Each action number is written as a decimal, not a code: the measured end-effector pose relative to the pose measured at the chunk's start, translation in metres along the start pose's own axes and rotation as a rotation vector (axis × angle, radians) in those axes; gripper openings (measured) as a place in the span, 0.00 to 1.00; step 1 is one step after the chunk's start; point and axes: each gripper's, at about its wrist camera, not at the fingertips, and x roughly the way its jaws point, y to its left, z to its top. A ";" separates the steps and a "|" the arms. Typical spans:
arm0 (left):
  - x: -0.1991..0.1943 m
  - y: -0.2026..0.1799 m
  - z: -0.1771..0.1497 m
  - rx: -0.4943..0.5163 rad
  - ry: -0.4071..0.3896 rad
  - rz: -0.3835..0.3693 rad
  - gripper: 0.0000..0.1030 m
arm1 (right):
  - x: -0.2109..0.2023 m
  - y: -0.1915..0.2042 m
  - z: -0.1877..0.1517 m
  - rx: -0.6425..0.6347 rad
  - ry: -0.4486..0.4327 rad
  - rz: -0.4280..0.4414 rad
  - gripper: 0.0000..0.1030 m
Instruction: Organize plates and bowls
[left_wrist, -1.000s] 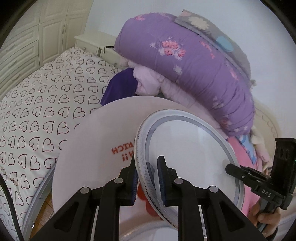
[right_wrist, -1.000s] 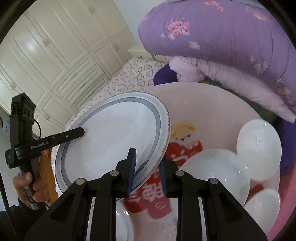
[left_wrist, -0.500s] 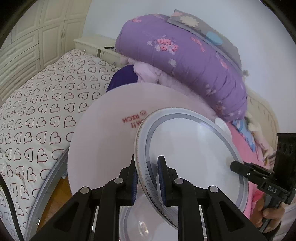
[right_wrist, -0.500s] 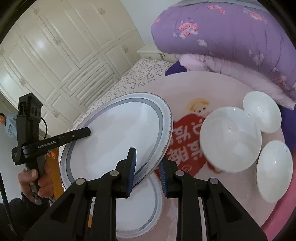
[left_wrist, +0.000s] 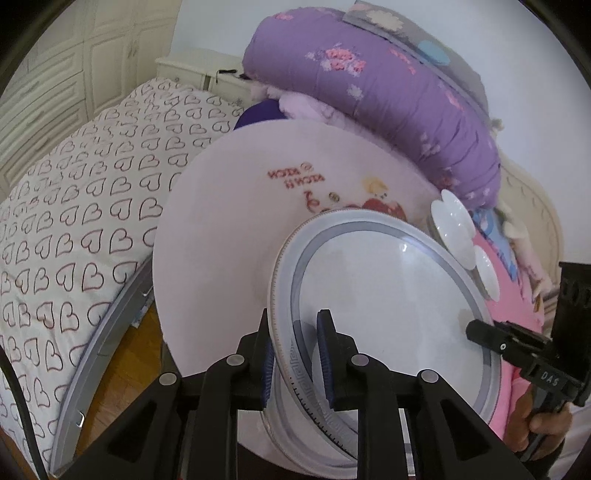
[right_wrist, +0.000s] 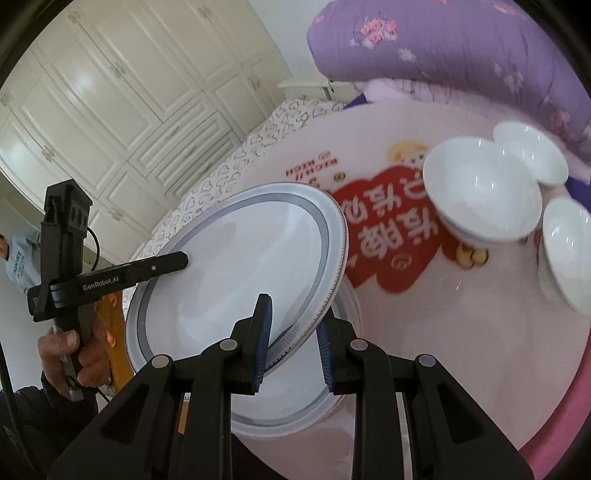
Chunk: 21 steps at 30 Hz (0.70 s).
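Observation:
A white plate with a grey-blue rim (left_wrist: 388, 306) (right_wrist: 236, 277) is held tilted above a round pink table (left_wrist: 221, 229) (right_wrist: 424, 325). My left gripper (left_wrist: 295, 354) is shut on its near rim; my right gripper (right_wrist: 293, 339) is shut on the opposite rim. A second matching plate (right_wrist: 295, 406) lies flat on the table directly under it. Three white bowls (right_wrist: 480, 192) stand at the table's far right; they show edge-on in the left wrist view (left_wrist: 454, 229).
A bed with a heart-print sheet (left_wrist: 74, 206) lies to the left. A purple floral quilt (left_wrist: 388, 103) is piled behind the table. White wardrobe doors (right_wrist: 110, 103) stand at the back. The table has a red printed picture (right_wrist: 391, 232).
Both grippers have carried the plate lower and nearer over the table. The plate beneath and the bowls have come into fuller view. Both grips are unchanged.

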 end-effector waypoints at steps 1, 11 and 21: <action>0.004 0.000 0.000 -0.003 0.004 0.003 0.16 | 0.002 0.000 -0.004 0.004 0.006 0.003 0.24; 0.019 -0.001 -0.016 -0.012 0.034 0.034 0.18 | 0.010 0.001 -0.030 0.002 0.039 0.004 0.24; 0.031 -0.011 -0.032 0.043 0.017 0.104 0.19 | 0.027 -0.007 -0.044 0.011 0.088 -0.001 0.24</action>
